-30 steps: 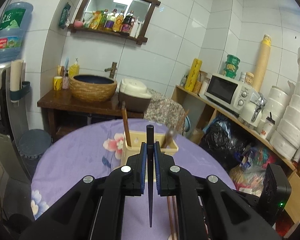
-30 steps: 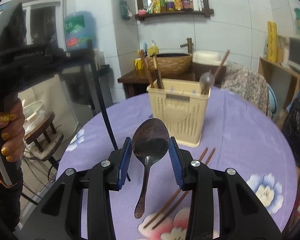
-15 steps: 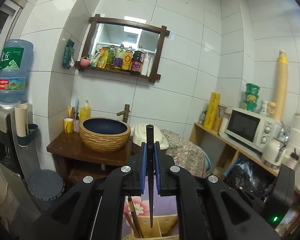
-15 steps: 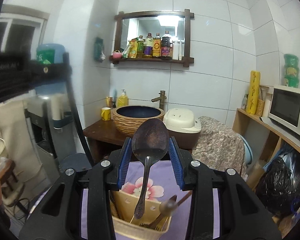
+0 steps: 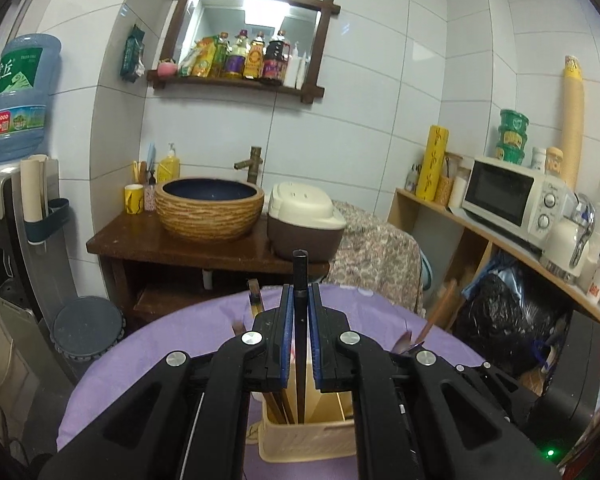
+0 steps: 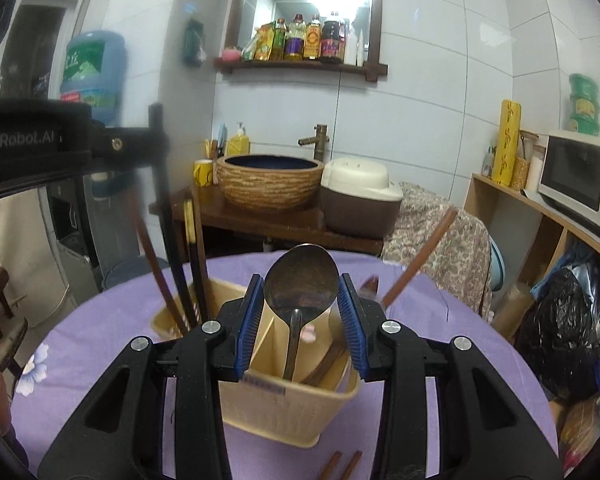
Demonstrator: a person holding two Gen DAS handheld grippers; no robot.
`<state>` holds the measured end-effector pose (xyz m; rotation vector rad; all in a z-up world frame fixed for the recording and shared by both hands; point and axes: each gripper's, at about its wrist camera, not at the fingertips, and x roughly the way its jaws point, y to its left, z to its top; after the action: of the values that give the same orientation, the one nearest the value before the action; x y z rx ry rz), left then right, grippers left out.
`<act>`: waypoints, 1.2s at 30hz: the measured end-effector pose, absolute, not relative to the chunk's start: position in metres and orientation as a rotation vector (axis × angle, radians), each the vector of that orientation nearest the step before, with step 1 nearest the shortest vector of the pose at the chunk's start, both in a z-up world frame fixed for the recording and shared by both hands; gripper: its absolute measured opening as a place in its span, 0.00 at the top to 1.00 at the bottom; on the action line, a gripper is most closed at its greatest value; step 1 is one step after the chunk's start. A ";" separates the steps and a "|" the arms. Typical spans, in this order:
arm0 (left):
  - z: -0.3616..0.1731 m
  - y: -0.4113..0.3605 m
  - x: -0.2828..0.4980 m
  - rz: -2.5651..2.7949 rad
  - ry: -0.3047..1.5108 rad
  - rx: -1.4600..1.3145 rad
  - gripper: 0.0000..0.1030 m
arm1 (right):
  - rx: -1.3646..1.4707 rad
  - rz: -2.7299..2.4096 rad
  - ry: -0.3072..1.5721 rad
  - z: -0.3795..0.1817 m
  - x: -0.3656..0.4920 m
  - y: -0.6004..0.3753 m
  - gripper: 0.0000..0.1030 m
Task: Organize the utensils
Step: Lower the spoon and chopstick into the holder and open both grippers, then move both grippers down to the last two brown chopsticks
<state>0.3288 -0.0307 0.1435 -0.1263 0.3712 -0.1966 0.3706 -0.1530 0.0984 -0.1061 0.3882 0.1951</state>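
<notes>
Left wrist view: one black tapered chopstick (image 5: 300, 320) is clamped upright between the blue-padded left tongs (image 5: 300, 340), its lower end reaching down into one cream perforated plastic utensil holder (image 5: 300, 440). The holder stands on one round desk covered with a purple floral cloth (image 5: 140, 360).

Right wrist view: one dull metal spoon (image 6: 300, 296) is gripped by its bowl between the right tongs (image 6: 300, 320), bowl uppermost, with the handle hanging into a middle compartment of the same holder (image 6: 284, 408). The left-hand compartment holds the black chopstick (image 6: 168, 216), carried by the left tongs at the upper left, beside two more dark sticks: one reddish-brown chopstick (image 6: 148, 252) and one dark chopstick with a pale band (image 6: 194, 248). One brown wooden-handled utensil (image 6: 420, 256) leans out of the right-hand side. Two reddish-brown chopsticks (image 6: 340, 464) lie side by side on the cloth just in front of the holder.

Background: one woven-pattern basin (image 6: 270, 184), one cream and brown rice cooker (image 6: 360, 200), one white microwave oven (image 5: 512, 200) and one blue water bottle (image 5: 18, 96) are seen beyond the desk.
</notes>
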 end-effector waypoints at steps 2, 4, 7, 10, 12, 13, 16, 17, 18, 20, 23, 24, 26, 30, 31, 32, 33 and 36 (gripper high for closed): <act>0.135 -0.033 0.331 -0.200 0.394 -0.114 0.91 | -0.125 0.190 0.402 0.089 0.369 -0.150 0.62; 0.127 -0.035 0.334 -0.198 0.417 -0.103 0.91 | -0.143 0.189 0.416 0.082 0.368 -0.148 0.62; 0.115 -0.035 0.341 -0.202 0.464 -0.107 0.91 | -0.163 0.187 0.435 0.074 0.369 -0.145 0.62; 0.113 -0.033 0.339 -0.197 0.463 -0.105 0.91 | -0.162 0.183 0.429 0.071 0.368 -0.146 0.61; 0.115 -0.030 0.336 -0.202 0.467 -0.120 0.91 | -0.156 0.188 0.422 0.071 0.365 -0.147 0.53; 0.116 -0.029 0.334 -0.207 0.466 -0.128 0.91 | -0.155 0.189 0.414 0.071 0.362 -0.147 0.41; 0.123 -0.025 0.318 -0.231 0.443 -0.134 0.86 | -0.167 0.180 0.354 0.076 0.343 -0.149 0.33; 0.126 -0.023 0.309 -0.234 0.429 -0.135 0.81 | -0.173 0.181 0.346 0.077 0.338 -0.149 0.33; 0.127 -0.020 0.300 -0.235 0.415 -0.139 0.66 | -0.179 0.184 0.343 0.077 0.331 -0.151 0.33; 0.127 -0.017 0.285 -0.227 0.396 -0.137 0.44 | -0.178 0.184 0.358 0.077 0.318 -0.157 0.27; 0.120 -0.009 0.257 -0.207 0.380 -0.113 0.30 | -0.115 0.206 0.420 0.071 0.296 -0.175 0.22; 0.113 -0.005 0.248 -0.184 0.385 -0.103 0.25 | -0.102 0.205 0.446 0.069 0.289 -0.181 0.21; 0.100 0.001 0.237 -0.163 0.406 -0.093 0.20 | -0.084 0.196 0.504 0.060 0.277 -0.192 0.20; 0.056 0.011 0.218 -0.128 0.508 -0.054 0.19 | -0.097 0.128 0.645 0.030 0.260 -0.212 0.18; 0.044 0.012 0.214 -0.114 0.544 -0.048 0.20 | -0.080 0.101 0.688 0.018 0.256 -0.219 0.18; 0.038 0.014 0.212 -0.110 0.567 -0.050 0.20 | -0.061 0.100 0.720 0.009 0.254 -0.223 0.18; 0.028 0.015 0.209 -0.107 0.597 -0.061 0.20 | -0.039 0.106 0.756 -0.001 0.251 -0.226 0.18; 0.010 0.013 0.201 -0.109 0.631 -0.070 0.20 | -0.009 0.116 0.827 -0.024 0.242 -0.223 0.18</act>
<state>0.2009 0.0128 0.0103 -0.0697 0.6312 -0.1089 0.2417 -0.2228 -0.0244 -0.0088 0.8266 0.1161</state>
